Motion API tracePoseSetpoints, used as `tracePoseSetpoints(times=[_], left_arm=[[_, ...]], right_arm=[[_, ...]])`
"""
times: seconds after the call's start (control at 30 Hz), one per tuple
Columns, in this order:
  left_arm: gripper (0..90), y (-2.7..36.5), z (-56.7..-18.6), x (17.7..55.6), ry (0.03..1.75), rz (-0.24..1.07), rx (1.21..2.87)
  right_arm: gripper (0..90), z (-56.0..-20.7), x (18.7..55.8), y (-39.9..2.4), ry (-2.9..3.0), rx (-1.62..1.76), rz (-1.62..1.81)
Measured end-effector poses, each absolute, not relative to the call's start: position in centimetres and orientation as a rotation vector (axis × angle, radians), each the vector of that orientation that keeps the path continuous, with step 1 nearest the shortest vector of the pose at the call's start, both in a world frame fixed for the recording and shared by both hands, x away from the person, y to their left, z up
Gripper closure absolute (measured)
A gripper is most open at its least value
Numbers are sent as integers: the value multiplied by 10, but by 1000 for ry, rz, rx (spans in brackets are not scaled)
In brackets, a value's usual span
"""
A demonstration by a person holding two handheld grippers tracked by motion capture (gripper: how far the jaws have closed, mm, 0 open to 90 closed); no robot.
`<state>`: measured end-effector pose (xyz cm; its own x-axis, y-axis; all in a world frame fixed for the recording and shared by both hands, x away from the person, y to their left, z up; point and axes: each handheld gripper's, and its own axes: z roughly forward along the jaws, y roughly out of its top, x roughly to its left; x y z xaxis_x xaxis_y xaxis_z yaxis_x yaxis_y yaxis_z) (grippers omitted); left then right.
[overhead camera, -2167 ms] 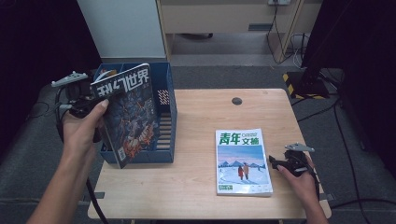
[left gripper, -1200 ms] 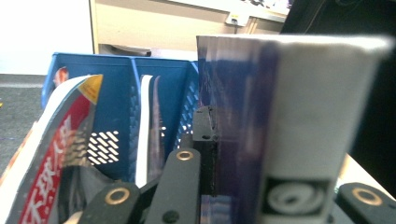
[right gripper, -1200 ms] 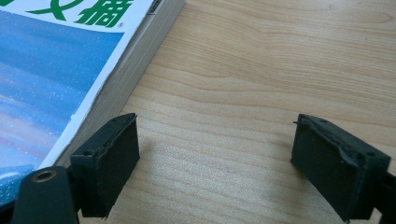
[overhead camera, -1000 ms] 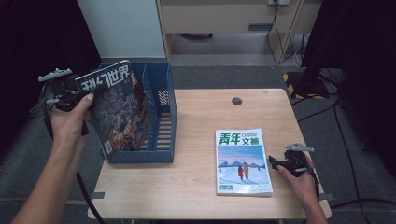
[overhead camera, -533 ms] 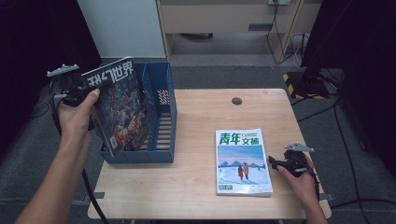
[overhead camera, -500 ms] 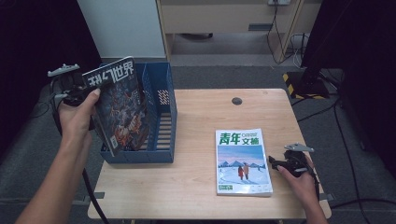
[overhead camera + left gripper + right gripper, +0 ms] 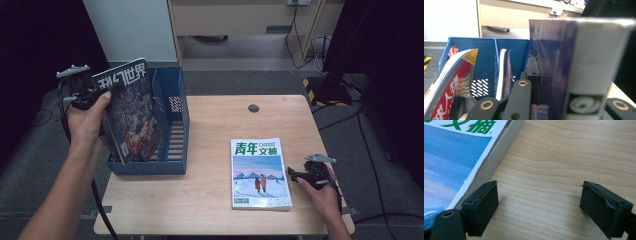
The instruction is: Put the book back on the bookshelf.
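My left gripper is shut on a dark science-fiction magazine, gripping its left edge. The magazine stands upright and tilted, its lower end inside the left compartment of a blue file rack. In the left gripper view the magazine rises close between the jaws of the left gripper, with the rack behind it. A green-titled magazine lies flat on the wooden table. My right gripper rests open at its right edge. In the right gripper view the right gripper has only bare table between its pads, beside that magazine.
The rack holds other magazines, one with a red and white cover and thin ones further right. A dark round grommet sits at the table's far side. A yellow-black striped base stands on the floor beyond the table.
The left hand swung the dark magazine out to the left and up, then brought it slightly back to the right over the rack. The right gripper has stayed put.
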<state>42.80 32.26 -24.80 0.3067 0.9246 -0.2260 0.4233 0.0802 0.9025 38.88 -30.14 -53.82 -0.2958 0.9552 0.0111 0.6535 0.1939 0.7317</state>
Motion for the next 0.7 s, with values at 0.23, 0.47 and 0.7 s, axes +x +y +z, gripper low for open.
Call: tracePoseSetpoints(times=[0.23, 0.47, 0.7], left_arm=[[821, 322, -248, 431, 1301, 615, 1524], [821, 321, -249, 435, 1300, 642, 1546], [821, 325, -250, 439, 1316, 658, 1540]], right_arm=[[151, -538, 389, -302, 2029, 1493, 891], [151, -538, 389, -302, 2029, 1495, 891], [151, -538, 389, -302, 2033, 1489, 892]])
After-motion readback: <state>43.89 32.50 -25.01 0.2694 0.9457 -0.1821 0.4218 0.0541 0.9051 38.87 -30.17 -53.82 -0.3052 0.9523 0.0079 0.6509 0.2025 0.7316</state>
